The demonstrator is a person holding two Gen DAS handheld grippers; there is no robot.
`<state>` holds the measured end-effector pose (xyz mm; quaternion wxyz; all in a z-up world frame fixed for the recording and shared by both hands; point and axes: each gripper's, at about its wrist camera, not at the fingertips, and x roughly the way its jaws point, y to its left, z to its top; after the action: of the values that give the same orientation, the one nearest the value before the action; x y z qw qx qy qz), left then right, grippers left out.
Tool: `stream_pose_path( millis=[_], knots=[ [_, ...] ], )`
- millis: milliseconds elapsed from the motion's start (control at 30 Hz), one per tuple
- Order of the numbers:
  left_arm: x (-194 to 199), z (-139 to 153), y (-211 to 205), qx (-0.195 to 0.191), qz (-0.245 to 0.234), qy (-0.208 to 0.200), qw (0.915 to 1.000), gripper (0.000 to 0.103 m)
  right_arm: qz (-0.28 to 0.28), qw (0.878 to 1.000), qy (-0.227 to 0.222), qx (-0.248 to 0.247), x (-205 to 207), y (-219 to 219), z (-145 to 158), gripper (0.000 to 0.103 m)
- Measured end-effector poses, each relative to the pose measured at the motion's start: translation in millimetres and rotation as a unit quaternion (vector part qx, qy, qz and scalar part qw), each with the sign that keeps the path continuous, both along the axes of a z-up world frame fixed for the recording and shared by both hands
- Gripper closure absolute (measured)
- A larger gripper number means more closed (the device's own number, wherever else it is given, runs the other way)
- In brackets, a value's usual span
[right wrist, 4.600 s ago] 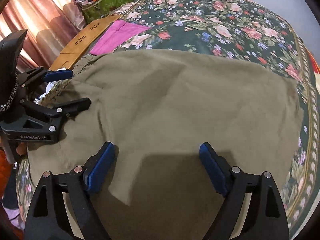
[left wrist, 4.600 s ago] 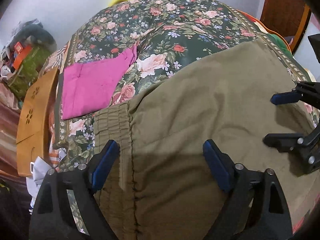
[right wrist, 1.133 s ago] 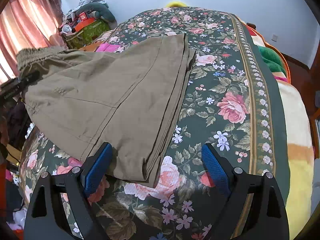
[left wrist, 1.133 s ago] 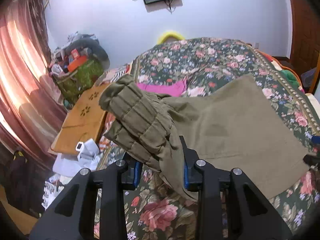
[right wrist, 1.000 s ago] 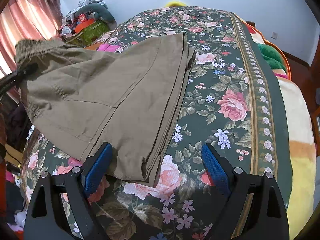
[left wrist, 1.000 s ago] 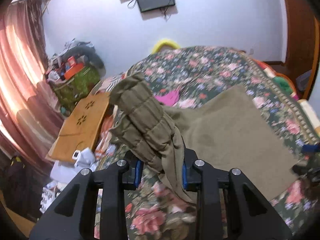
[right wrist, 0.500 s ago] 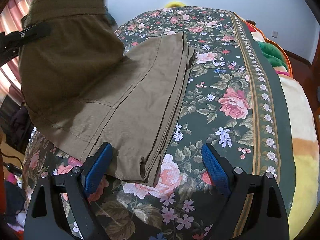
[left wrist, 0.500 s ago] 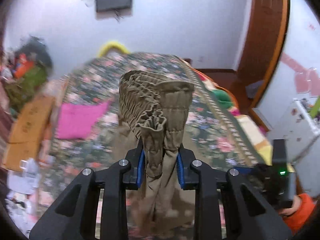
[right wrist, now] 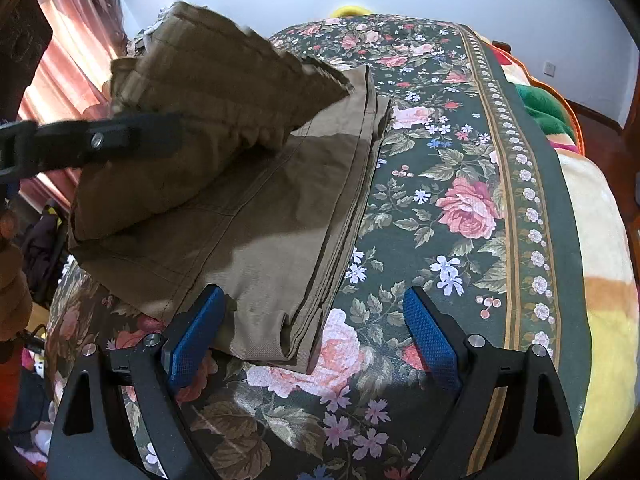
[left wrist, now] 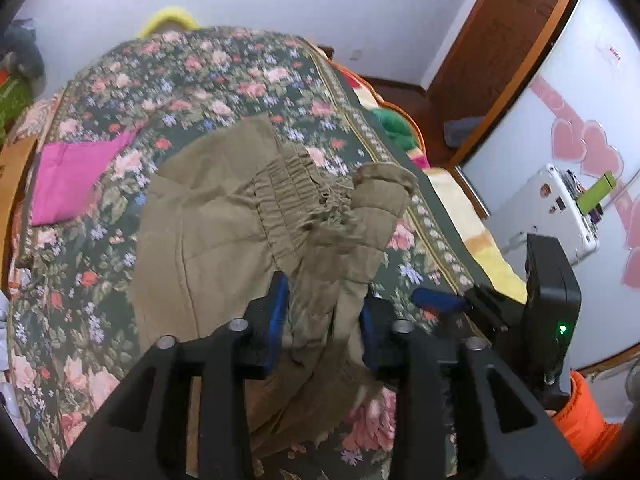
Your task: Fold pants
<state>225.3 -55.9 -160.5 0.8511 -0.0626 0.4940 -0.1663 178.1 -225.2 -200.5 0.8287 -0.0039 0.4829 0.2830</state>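
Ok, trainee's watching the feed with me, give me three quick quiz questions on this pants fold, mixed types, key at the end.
1. True or false: the right hand-held gripper is clamped on the pants.
2. Which part of the pants lies between the left hand-held gripper pads?
A. elastic waistband end
B. leg cuffs
3. Fill in: the pink cloth lies on the floral ____.

Key: 1 false, it stands open over the cuff end. 2 A, with the jaws opening. 3 bedspread.
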Motion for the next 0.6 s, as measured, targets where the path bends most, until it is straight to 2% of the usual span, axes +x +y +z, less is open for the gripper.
stream_pose_path(
  millis=[67, 133, 333, 500, 600],
  knots=[
    [0.7, -3.8, 2.0, -0.011, 0.0, 0.013, 0.9998, 0.029, 0.0, 1.0, 0.0, 0.0, 0.1, -0.3, -0.4, 0.014],
    [-0.5, -3.2, 7.0, -0.015, 0.007, 0.003, 0.9999, 0.029, -0.001, 1.0, 0.0, 0.0, -0.1, -0.9, -0.2, 0.014],
    [12.3, -1.1, 32.0, 0.024, 0.036, -0.001, 0.9991, 0.029, -0.004, 1.0, -0.005, 0.002, -1.9, -3.6, 3.8, 0.014],
    [41.0, 3.4, 67.8, 0.084, 0.073, -0.024, 0.9935, 0.025, -0.008, 1.0, -0.015, 0.016, -5.1, -7.7, 14.3, 0.014],
    [64.9, -2.1, 88.0, 0.105, 0.088, -0.023, 0.9904, 0.025, -0.011, 0.999, -0.023, 0.022, -5.8, -10.4, 19.6, 0.014]
  ],
)
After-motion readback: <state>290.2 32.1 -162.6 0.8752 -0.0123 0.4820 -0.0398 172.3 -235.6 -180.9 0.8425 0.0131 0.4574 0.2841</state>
